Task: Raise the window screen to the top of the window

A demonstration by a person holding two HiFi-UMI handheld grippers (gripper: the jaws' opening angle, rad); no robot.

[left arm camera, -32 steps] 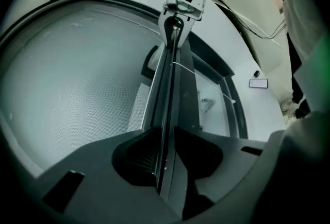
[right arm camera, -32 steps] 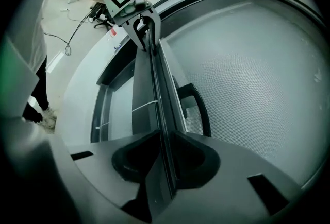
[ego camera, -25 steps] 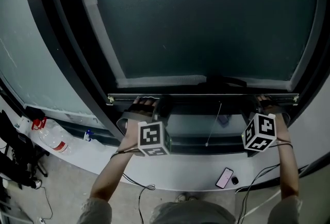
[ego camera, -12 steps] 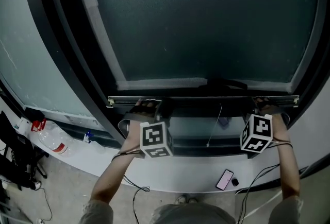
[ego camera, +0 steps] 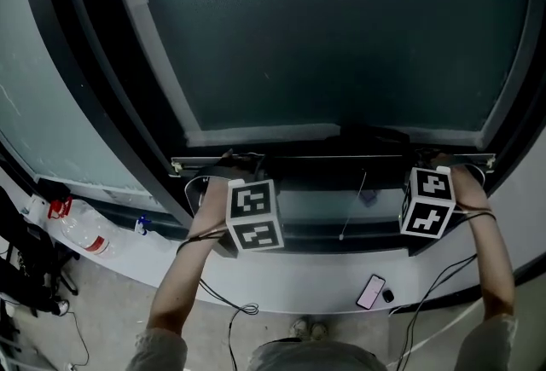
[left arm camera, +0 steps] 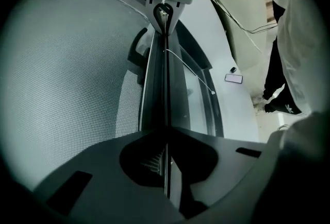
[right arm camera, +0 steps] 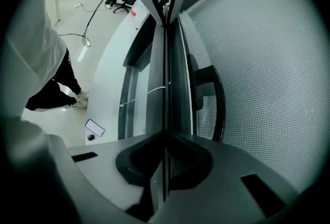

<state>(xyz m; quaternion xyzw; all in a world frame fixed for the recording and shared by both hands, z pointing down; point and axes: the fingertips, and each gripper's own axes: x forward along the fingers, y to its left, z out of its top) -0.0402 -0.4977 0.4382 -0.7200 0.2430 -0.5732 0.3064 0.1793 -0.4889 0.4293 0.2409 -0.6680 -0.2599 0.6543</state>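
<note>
Left gripper jaws just closing on screen rail, right gripper clamping it

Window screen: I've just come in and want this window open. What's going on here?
A person holds a claw in each hand. The left claw has just been closing its jaws and pinches the thin bottom rail of the window screen near its left end; the right claw is clamped on the same rail near its right end. The rail sits low, so the screen is not yet raised.
</note>
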